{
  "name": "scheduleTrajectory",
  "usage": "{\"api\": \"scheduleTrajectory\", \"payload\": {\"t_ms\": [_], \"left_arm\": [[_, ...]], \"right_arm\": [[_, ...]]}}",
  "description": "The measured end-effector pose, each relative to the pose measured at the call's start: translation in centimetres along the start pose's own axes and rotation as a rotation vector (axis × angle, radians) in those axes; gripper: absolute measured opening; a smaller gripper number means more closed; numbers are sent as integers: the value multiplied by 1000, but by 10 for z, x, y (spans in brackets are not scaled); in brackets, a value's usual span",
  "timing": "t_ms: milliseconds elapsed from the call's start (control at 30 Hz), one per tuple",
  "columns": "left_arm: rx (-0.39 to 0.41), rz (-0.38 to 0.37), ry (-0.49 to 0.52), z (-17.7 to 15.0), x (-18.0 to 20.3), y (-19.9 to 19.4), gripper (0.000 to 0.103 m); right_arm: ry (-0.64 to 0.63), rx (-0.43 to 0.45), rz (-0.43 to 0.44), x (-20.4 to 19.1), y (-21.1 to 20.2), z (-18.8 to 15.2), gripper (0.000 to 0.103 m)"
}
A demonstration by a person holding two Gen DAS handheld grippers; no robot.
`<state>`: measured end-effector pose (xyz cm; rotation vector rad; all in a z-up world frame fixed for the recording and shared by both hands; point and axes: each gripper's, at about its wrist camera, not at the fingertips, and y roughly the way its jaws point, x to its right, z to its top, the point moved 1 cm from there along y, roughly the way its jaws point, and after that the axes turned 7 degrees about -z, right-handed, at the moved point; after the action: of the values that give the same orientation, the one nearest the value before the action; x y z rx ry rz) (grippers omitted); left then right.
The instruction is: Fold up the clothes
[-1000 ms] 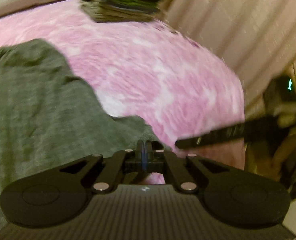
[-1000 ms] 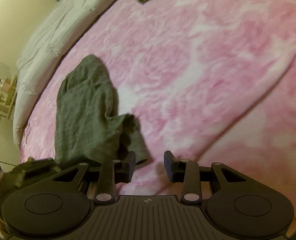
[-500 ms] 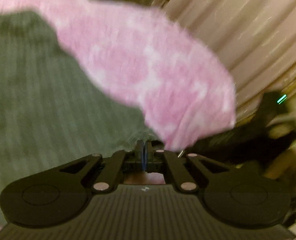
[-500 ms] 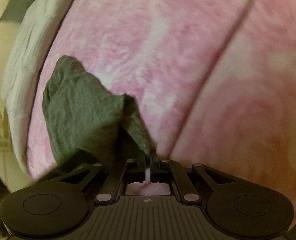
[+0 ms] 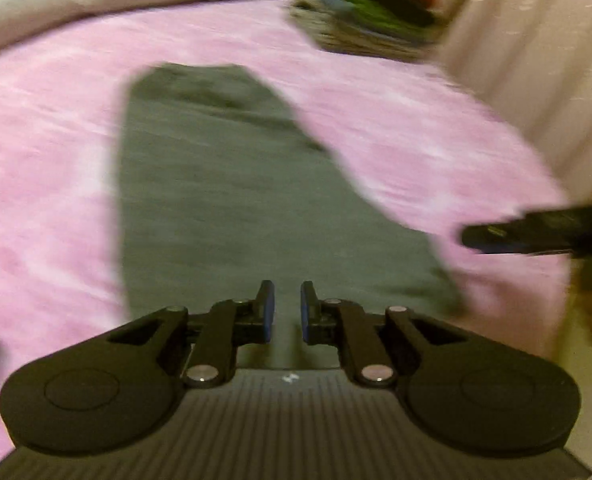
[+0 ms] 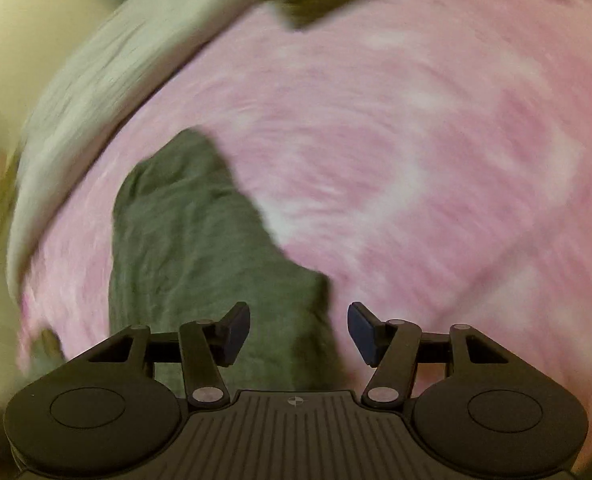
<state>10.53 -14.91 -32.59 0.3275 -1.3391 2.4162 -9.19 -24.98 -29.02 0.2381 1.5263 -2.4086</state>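
Right now the grey-green knit garment (image 5: 232, 200) lies as a long narrow strip on the pink mottled fleece blanket (image 5: 48, 168) of the bed, its near end beneath both tongs. Slack cloth could spring open or bunch if a pinch catches only one layer. Left tongs (image 5: 287, 306) hover narrowly parted, right tongs (image 6: 299, 334) wide, both empty and angled down over the hem.

Blanket (image 5: 415, 128): pink mottled plush, soft and matt. Garment (image 5: 224, 200): grey-green woven cloth, matt, lightly creased. Left hand-held gripper (image 5: 287, 312) and right hand-held gripper (image 6: 299, 336): matt black plastic, ribbed body, bright metal pivot pins, blue pads (image 6: 361, 338). Curtain (image 5: 535, 40): beige cloth, pleated.
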Motion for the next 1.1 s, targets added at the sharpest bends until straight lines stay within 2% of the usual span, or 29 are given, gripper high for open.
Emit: {"api": "scheduleTrajectory", "payload": {"t_ms": [33,100,167,200,233,300,333,367,467,500,533,567,600,667,700,800,833,867,900,967,1100], "left_arm": [[-6,29,9,1,-11,4,9],[-19,87,28,2,-32,12,9],[-32,145,47,4,-54,20,9],[-34,152,55,-2,-55,22,9],[-21,151,51,-7,-52,18,9],[-45,131,-12,-19,-48,7,9],[-59,120,-55,-29,-61,-5,9],[-70,114,-88,-37,-77,-16,9],[-68,74,-215,-53,-90,-45,11],[-42,61,-278,-49,-98,-50,13],[-9,48,-344,-43,-107,-57,22],[30,34,-413,-36,-119,-62,30],[65,29,-466,-31,-132,-65,32],[72,3,-519,-25,-149,-57,35],[75,-10,-545,-22,-158,-53,35],[-9,-56,-554,-20,-167,-29,27],[-15,-65,-549,-21,-167,-26,14],[-20,-73,-544,-21,-166,-24,4],[-25,-82,-539,-21,-165,-22,4],[1,-91,-603,-25,-169,-25,4],[66,-141,-682,-33,-158,-41,4]], "right_arm": [[-73,16,-8,-14,6,0,57],[-197,21,-35,-35,21,-6,47],[-300,-9,-85,-43,34,-21,42],[-337,-27,-106,-41,39,-30,42],[-374,-45,-127,-40,45,-39,37],[-374,-64,-153,-29,36,-50,37],[-368,-73,-165,-23,30,-55,37],[-326,-80,-151,-17,26,-54,37],[-155,-101,-74,4,17,-43,38],[-97,-107,-49,11,15,-40,39],[-40,-114,-23,18,12,-37,52],[17,-121,3,25,9,-33,60],[74,-127,28,32,6,-30,60],[139,-141,85,36,18,-20,60],[154,-161,91,37,28,-18,60],[173,-213,94,41,54,-16,59],[158,-216,106,38,55,-14,52],[146,-237,121,36,57,-14,22],[138,-263,137,35,61,-14,12],[125,-278,136,35,60,-14,7],[92,-218,133,39,38,5,6]]}}
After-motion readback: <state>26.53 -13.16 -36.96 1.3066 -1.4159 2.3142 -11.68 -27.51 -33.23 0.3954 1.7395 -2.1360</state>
